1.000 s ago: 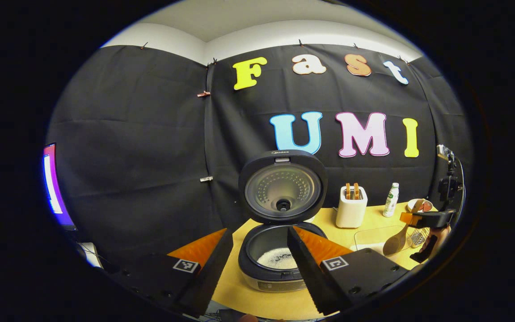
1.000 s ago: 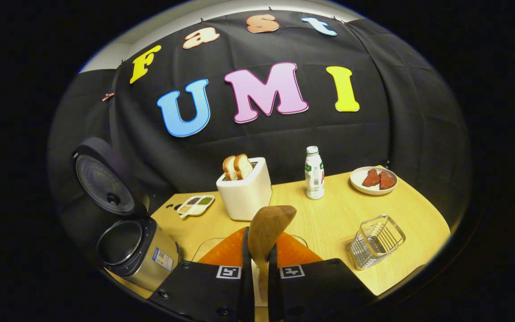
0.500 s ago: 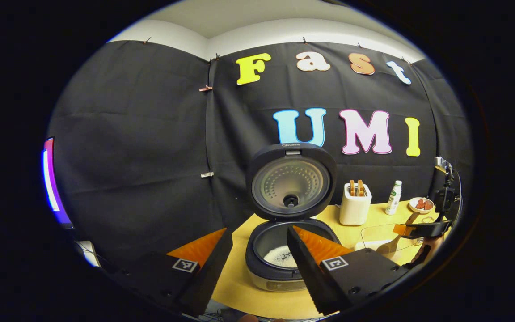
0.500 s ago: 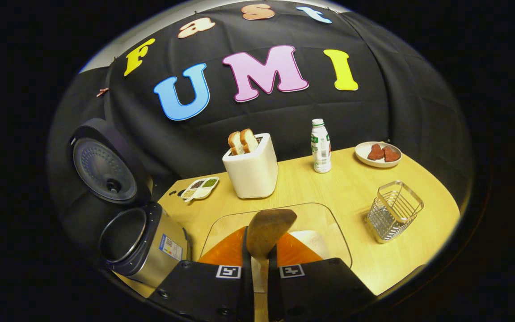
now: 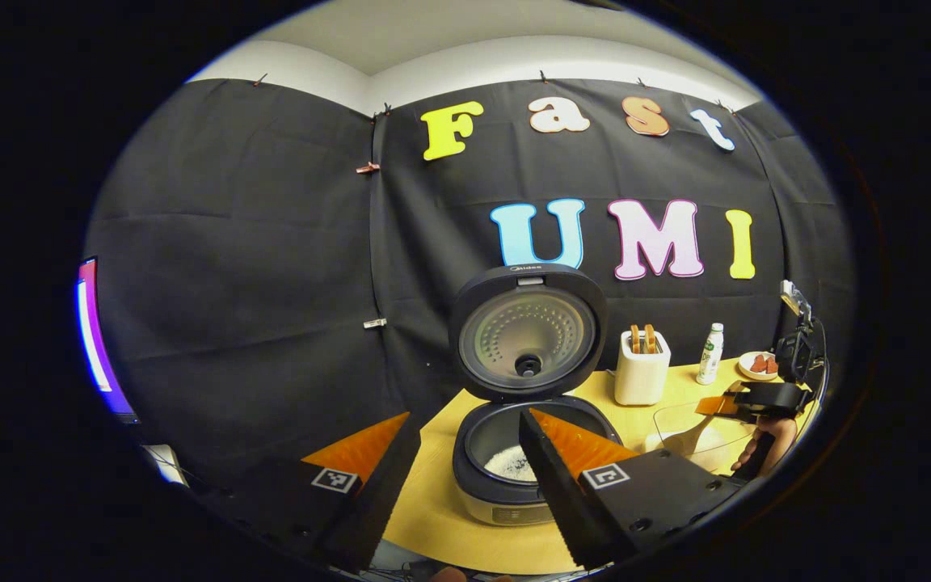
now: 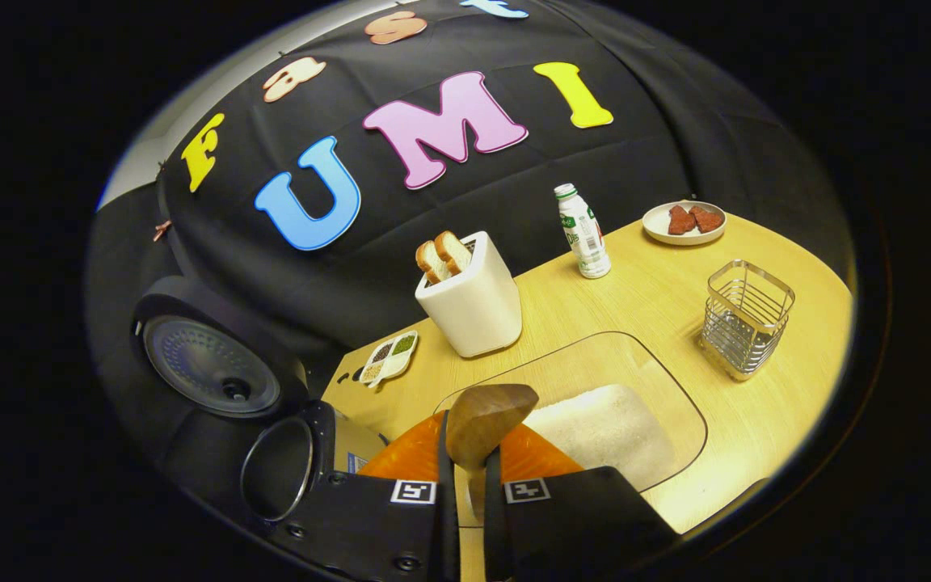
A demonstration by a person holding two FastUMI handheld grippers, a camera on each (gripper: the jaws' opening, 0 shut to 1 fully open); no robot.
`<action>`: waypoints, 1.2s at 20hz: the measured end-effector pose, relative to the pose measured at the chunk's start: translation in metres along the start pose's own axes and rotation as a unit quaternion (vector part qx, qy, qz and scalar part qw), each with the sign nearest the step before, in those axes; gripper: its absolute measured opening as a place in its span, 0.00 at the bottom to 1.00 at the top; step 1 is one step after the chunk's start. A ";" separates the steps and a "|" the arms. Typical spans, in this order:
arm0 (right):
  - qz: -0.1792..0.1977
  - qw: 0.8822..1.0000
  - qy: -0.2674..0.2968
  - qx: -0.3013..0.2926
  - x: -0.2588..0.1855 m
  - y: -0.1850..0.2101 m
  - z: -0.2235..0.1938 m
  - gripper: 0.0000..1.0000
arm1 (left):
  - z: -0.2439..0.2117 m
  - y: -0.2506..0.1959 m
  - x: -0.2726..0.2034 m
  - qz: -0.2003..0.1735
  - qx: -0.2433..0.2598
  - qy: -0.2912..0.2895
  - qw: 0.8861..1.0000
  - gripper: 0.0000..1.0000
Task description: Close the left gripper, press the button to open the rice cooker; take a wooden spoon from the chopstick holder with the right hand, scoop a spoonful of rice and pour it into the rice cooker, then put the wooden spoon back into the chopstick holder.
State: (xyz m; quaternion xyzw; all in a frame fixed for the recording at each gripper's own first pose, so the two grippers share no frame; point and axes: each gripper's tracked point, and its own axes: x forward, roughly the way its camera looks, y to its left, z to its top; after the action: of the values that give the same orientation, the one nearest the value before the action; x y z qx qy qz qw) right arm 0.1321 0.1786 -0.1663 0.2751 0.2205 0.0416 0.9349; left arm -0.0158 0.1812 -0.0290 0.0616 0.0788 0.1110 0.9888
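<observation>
Since a second ago, my right gripper [image 6: 465, 453] has tipped down over the glass rice dish [image 6: 680, 404], still clamped on the wooden spoon [image 6: 486, 412]. At nine o'clock the rice cooker [image 6: 280, 465] stands open. My left gripper [image 5: 465, 436] hangs fingers apart, empty. At two o'clock sits the wire chopstick holder [image 6: 744, 319].

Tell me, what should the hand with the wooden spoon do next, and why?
Probably lower the wooden spoon into the white rice in the glass dish and scoop. The right gripper is shut on the spoon's handle, the bowl hangs over the dish's near edge looking empty, and the rice cooker already stands open with its lid up.
</observation>
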 end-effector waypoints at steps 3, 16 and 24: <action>-0.008 0.999 -0.015 0.031 -0.004 -0.008 0.013 0.16 | 0.001 0.003 -0.002 0.000 0.003 0.000 1.000 0.85; -0.002 0.993 -0.076 0.086 -0.028 -0.007 0.069 0.16 | 0.015 0.000 0.002 -0.007 0.007 -0.016 1.000 0.86; 0.088 0.992 -0.068 0.053 -0.044 0.092 0.080 0.16 | 0.002 0.011 0.007 0.001 -0.033 -0.008 0.999 0.86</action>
State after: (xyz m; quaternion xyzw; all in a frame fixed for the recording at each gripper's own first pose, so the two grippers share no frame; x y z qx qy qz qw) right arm 0.1309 0.2078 -0.0400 0.3449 0.1334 0.0931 0.9244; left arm -0.0106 0.1938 -0.0267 0.0300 0.0672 0.1144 0.9907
